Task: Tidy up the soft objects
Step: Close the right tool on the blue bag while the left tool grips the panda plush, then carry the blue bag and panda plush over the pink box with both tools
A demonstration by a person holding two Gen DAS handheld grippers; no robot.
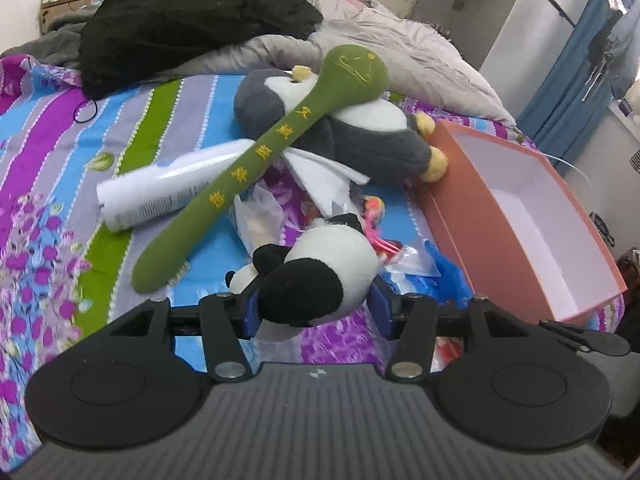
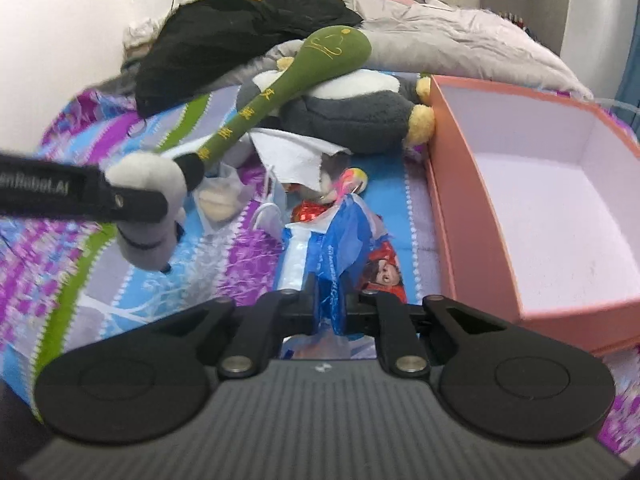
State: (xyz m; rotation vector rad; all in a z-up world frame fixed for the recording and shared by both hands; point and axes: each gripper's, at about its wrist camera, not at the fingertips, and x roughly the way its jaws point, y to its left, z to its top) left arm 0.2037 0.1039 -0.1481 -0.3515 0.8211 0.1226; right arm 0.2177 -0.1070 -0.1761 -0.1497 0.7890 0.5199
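My left gripper (image 1: pixel 316 312) is shut on a black and white panda plush (image 1: pixel 320 272), its blue pads pressing both sides. In the right wrist view the panda plush (image 2: pixel 148 184) hangs above the bed, with one black finger (image 2: pixel 132 202) of the left gripper across it. My right gripper (image 2: pixel 332 308) is shut on a crumpled blue plastic bag (image 2: pixel 340 240). A long green plush stick (image 1: pixel 260 160) leans over a grey and white penguin plush (image 1: pixel 360 136). An open pink box (image 1: pixel 452 208) with a white inside stands at the right.
On the striped, flowered bedspread (image 1: pixel 48 152) lie a white tube (image 1: pixel 172 188), white paper (image 2: pixel 292 160) and small colourful wrappers (image 2: pixel 312 212). Black clothing (image 1: pixel 180 20) and a grey duvet (image 1: pixel 400 52) are piled at the back. The pink box (image 2: pixel 460 200) is close to my right gripper's right side.
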